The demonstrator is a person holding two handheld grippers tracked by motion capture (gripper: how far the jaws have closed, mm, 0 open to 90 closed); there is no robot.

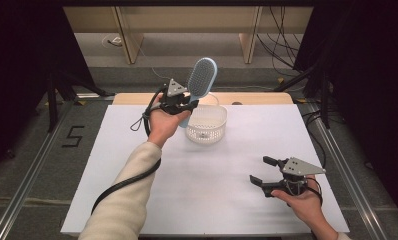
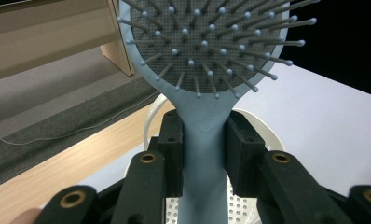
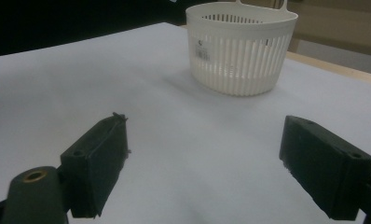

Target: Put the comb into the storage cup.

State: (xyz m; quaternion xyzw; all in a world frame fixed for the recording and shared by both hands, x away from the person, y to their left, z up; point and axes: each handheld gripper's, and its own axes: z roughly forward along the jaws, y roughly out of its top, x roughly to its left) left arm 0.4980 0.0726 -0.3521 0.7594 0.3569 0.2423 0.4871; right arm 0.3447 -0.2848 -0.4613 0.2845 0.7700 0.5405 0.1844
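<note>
one light-blue paddle hairbrush [image 1: 202,79] held upright by its handle in the left claw [image 1: 183,104], clamped, just above the white slotted basket [image 1: 206,131] on the worktop [image 1: 207,190]. right claw [image 1: 261,172] spread apart, idle. step: placing; next, lower and release into basket.

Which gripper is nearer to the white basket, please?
Left. The left gripper holds a blue hairbrush right at the white basket, above its rim. The right gripper sits open over the table's near right part, well apart.
</note>
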